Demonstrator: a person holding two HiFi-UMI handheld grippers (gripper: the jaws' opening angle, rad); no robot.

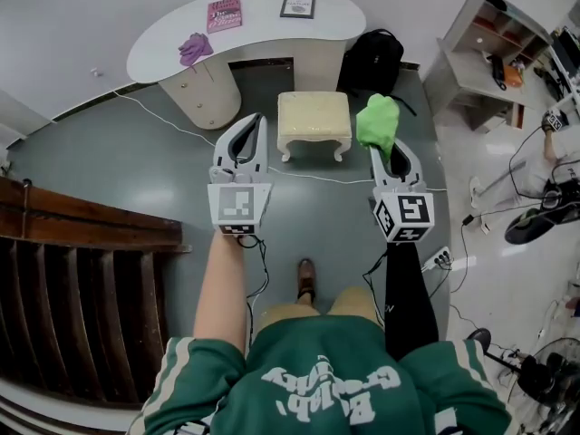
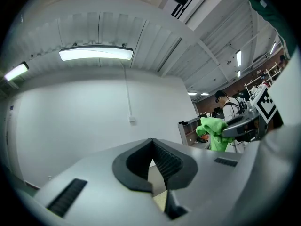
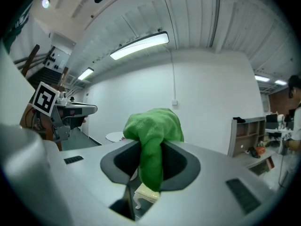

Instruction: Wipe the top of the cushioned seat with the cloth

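The cream cushioned seat (image 1: 314,120), a small stool with curved legs, stands on the grey floor ahead of me. My right gripper (image 1: 384,145) is held up just right of it, shut on the green cloth (image 1: 378,123), which bunches out past the jaw tips. In the right gripper view the cloth (image 3: 153,135) hangs between the jaws, with a corner of the seat (image 3: 146,194) below. My left gripper (image 1: 260,119) hovers left of the seat, its jaws shut with nothing between them; its tips (image 2: 152,140) meet. From that view the cloth (image 2: 214,128) shows at right.
A white curved desk (image 1: 263,27) behind the seat carries a pink book (image 1: 224,14), a purple cloth (image 1: 194,48) and a framed picture (image 1: 297,5). A black backpack (image 1: 372,60) leans beside it. Shelves (image 1: 480,53), cables and a power strip (image 1: 437,259) lie right; a wooden railing (image 1: 82,234) left.
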